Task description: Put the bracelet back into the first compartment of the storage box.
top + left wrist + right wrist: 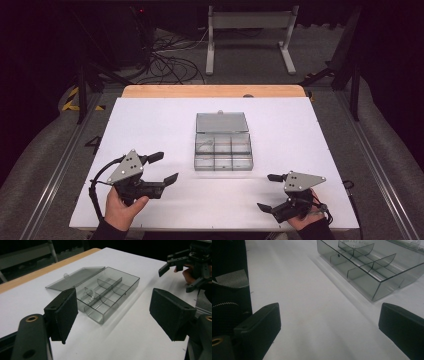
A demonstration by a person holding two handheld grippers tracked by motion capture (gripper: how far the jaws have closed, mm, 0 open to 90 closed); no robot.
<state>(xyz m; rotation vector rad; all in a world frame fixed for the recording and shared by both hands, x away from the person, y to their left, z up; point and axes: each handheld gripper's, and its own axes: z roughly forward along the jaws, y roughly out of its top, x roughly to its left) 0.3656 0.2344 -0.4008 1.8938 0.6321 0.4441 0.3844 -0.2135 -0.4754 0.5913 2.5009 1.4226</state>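
A clear smoky plastic compartment box (pixel 222 150) lies at the middle of the white table (pixel 150 125), its lid (pixel 222 122) folded back flat behind it. Its several compartments look empty apart from a small clear piece in the far left one. In the left gripper view the box (pixel 105 298) lies ahead between the jaws, and in the right gripper view the box (pixel 372 267) sits at upper right. My left gripper (pixel 163 167) is open, left of the box near the front. My right gripper (pixel 270 192) is open at the front right, holding nothing.
A wooden strip (pixel 215 91) edges the table's far side. Beyond it stand a metal frame (pixel 250 35) and tangled cables (pixel 165 60) on the floor. Dark rails run along both sides of the table. The other gripper (pixel 190 262) appears at upper right in the left gripper view.
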